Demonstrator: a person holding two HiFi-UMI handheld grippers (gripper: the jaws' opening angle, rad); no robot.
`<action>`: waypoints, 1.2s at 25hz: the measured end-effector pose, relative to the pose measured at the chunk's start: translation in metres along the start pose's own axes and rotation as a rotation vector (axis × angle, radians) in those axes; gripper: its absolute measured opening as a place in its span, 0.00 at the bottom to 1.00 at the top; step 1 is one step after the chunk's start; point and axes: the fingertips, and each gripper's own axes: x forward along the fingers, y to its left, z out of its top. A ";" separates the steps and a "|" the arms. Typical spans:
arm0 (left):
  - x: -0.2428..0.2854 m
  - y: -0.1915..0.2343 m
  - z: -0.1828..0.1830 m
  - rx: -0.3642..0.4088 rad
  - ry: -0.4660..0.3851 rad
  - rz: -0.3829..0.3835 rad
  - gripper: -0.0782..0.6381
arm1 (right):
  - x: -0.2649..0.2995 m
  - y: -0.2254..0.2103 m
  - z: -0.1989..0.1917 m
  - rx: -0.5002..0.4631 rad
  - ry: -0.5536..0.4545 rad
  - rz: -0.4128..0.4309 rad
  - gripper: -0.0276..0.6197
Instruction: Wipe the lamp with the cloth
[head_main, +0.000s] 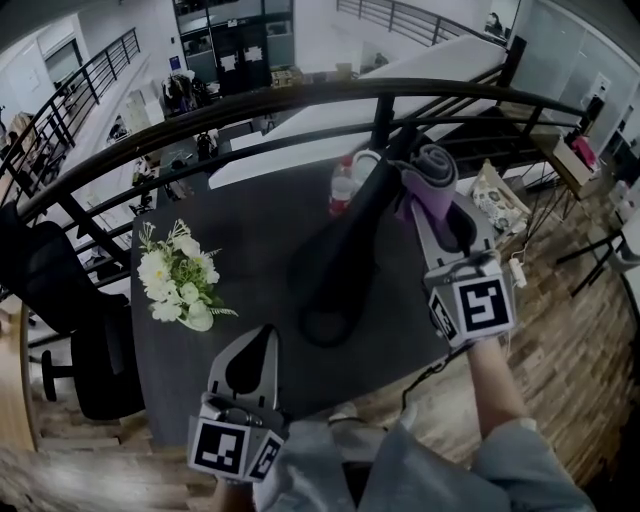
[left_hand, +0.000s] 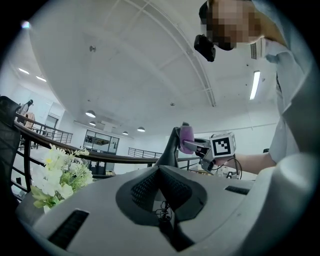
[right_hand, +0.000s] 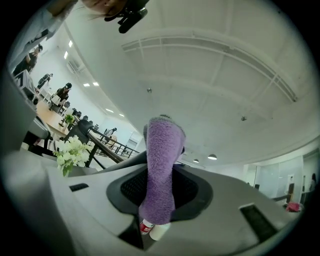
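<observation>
Head view: right gripper pinches purple cloth against top of black lamp, whose base sits near table front edge. Left gripper pressed together, empty, clear of lamp. Risk: wiping push tips the unbraced lamp toward bottle

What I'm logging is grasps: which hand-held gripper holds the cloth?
The right hand-held gripper: its jaws are shut on the purple cloth. The left hand-held gripper is shut, empty.

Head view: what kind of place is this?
Probably an office, on an upper level: a railing overlooks a lower floor, and an office chair stands by the table.
</observation>
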 end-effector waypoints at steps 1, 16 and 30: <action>-0.001 0.001 0.000 0.000 0.002 -0.003 0.12 | -0.001 0.005 -0.003 0.003 0.009 0.005 0.22; -0.017 0.023 0.004 0.017 0.001 -0.042 0.12 | -0.025 0.079 -0.037 0.032 0.122 0.030 0.22; -0.029 0.026 0.006 0.023 0.002 -0.099 0.12 | -0.051 0.163 -0.039 0.057 0.203 0.101 0.22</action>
